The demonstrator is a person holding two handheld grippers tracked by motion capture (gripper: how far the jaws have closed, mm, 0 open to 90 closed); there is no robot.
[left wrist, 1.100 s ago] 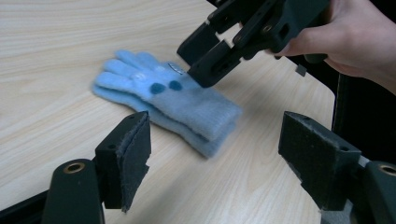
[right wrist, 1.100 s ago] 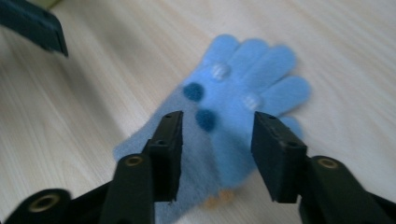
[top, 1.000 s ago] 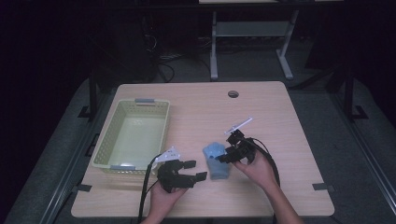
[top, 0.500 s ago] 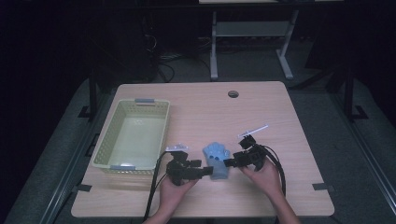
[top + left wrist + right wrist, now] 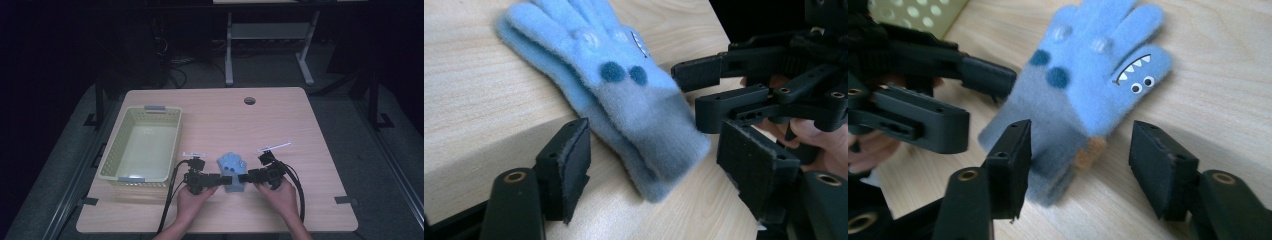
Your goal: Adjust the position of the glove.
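Note:
A light blue glove [image 5: 230, 163] with a grey cuff, dark blue dots and a toothy face on its thumb lies flat on the wooden table [image 5: 300, 135], fingers pointing away. My left gripper [image 5: 223, 179] comes at the cuff from the left. In the left gripper view the glove [image 5: 624, 90] has its cuff between the jaws of the left gripper [image 5: 659, 170], which have just been closing, pads still apart from it. My right gripper [image 5: 245, 177] faces it from the right. In the right gripper view the cuff of the glove [image 5: 1093, 75] lies between the jaws of the right gripper [image 5: 1087, 167], which have also narrowed a little without pressing on it.
A pale yellow-green mesh basket [image 5: 107, 165] stands at the table's left, close to the left hand. A round cable hole [image 5: 249, 100] sits near the far edge. Cables trail from both grippers toward the near table edge. A desk frame [image 5: 230, 45] stands beyond the table.
The left gripper has slid right up to the glove's cuff. The right gripper has shifted down and right to the cuff's other side. The glove has stayed put.

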